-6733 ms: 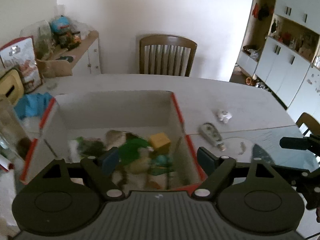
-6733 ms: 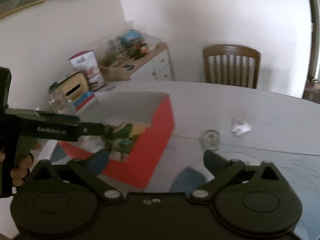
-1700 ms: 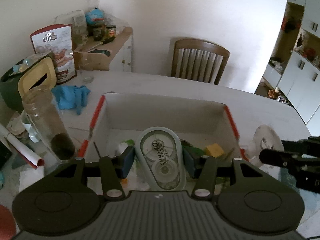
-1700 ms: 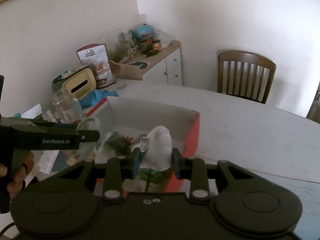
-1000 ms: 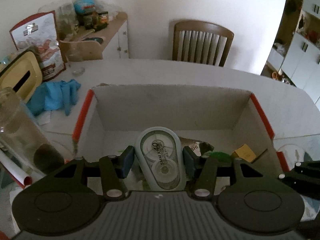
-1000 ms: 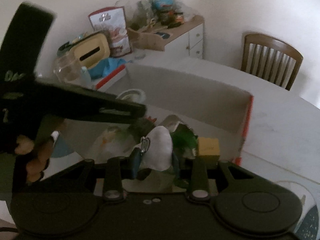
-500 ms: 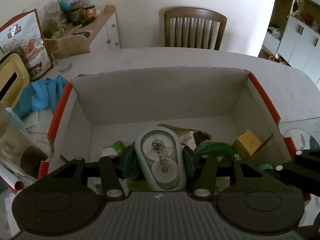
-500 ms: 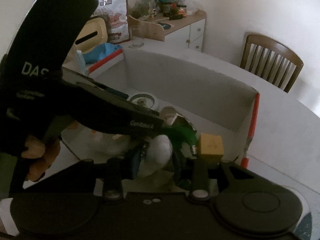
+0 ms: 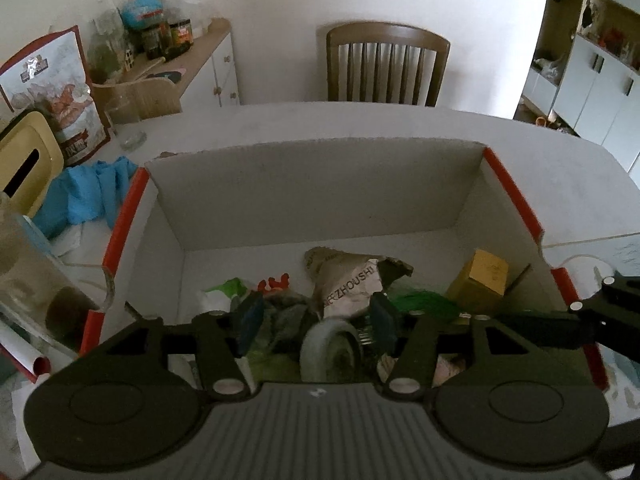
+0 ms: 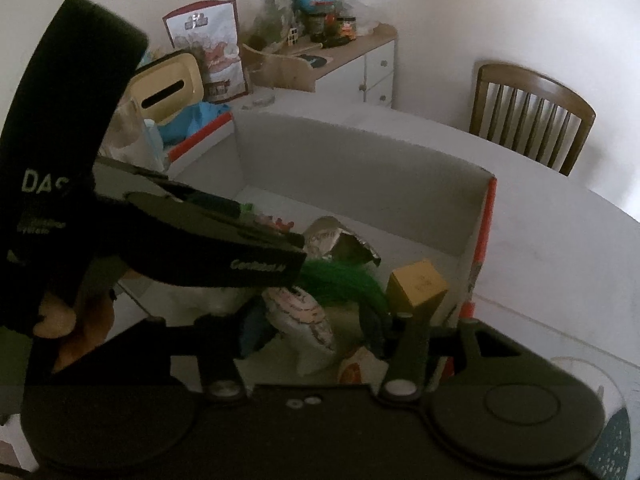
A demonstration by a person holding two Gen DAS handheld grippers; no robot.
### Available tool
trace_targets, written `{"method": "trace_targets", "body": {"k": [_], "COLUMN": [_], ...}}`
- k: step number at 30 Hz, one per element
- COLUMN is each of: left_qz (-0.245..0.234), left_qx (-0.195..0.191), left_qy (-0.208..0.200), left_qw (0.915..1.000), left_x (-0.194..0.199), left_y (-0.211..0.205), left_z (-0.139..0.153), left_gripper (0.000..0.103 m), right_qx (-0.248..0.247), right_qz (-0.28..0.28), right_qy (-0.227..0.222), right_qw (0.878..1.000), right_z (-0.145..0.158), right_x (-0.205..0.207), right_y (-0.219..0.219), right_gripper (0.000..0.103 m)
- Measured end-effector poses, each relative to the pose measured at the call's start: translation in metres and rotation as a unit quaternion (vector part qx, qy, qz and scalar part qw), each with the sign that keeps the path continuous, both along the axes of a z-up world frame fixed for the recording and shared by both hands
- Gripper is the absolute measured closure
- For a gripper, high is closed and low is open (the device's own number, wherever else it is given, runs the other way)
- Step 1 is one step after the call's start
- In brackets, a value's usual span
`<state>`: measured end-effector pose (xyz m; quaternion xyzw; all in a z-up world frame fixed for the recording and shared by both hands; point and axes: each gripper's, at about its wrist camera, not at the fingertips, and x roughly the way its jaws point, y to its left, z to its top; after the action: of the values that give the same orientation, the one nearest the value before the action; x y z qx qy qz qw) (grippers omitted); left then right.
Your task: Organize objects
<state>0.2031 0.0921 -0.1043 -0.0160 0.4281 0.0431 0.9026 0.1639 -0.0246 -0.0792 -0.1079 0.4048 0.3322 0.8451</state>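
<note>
A cardboard box [image 9: 320, 146], white inside and red outside, sits on the table and holds several small items. Over its near side my left gripper [image 9: 316, 316] points down with its jaws opening. The grey-green correction tape dispenser [image 9: 330, 346] lies tipped on edge between the fingers, free of the pads. My right gripper [image 10: 314, 328] hangs over the same box [image 10: 360, 136], jaws also opening. A white printed pouch [image 10: 304, 316] lies loose between its fingers. A yellow cube [image 10: 418, 284], a green tuft [image 10: 340, 280] and a crumpled packet [image 9: 348, 276] lie inside.
Left of the box stand a glass jar [image 9: 24, 280], a blue cloth [image 9: 88, 192] and a yellow tissue box [image 9: 24, 168]. A wooden chair [image 9: 386, 68] is at the table's far side, and a cluttered sideboard [image 9: 192, 52] stands at the back left. A hand [image 10: 76, 320] holds the left gripper.
Both pairs of jaws have spread. The tape dispenser slipped from the left pads and tipped down into the box. The white pouch dropped out of the right pads onto the pile.
</note>
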Motion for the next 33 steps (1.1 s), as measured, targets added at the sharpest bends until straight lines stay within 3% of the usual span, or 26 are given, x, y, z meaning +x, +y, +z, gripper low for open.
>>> {"method": "trace_targets", "body": {"k": [6, 11, 18, 22, 33], "left_qz": [0.000, -0.006, -0.014, -0.014, -0.014], "left_qx": [-0.008, -0.015, -0.016, -0.019, -0.021], "left_qy": [-0.018, -0.046, -0.072, -0.087, -0.121], "left_qw": [0.9998, 0.9988, 0.9971, 0.9959, 0.9924], "left_x": [-0.012, -0.028, -0.046, -0.058, -0.089], "left_y": [-0.001, -0.004, -0.010, -0.011, -0.015], "left_z": [0.014, 0.030, 0.051, 0.061, 0.079], "left_gripper": [0.045, 0.034, 0.034, 0.027, 0.022], "right_qx": [0.011, 0.023, 0.041, 0.054, 0.096], "right_qz": [-0.004, -0.008, -0.017, -0.021, -0.032], "right_qy": [-0.007, -0.011, -0.029, -0.036, -0.071], "right_qw": [1.000, 1.000, 0.999, 0.998, 0.992], "right_z": [0.010, 0.020, 0.037, 0.046, 0.067], "right_x": [-0.004, -0.008, -0.015, -0.020, -0.041], "right_y": [-0.008, -0.019, -0.032, -0.041, -0.068], "right_gripper": [0.051, 0.050, 0.041, 0.036, 0.013]}}
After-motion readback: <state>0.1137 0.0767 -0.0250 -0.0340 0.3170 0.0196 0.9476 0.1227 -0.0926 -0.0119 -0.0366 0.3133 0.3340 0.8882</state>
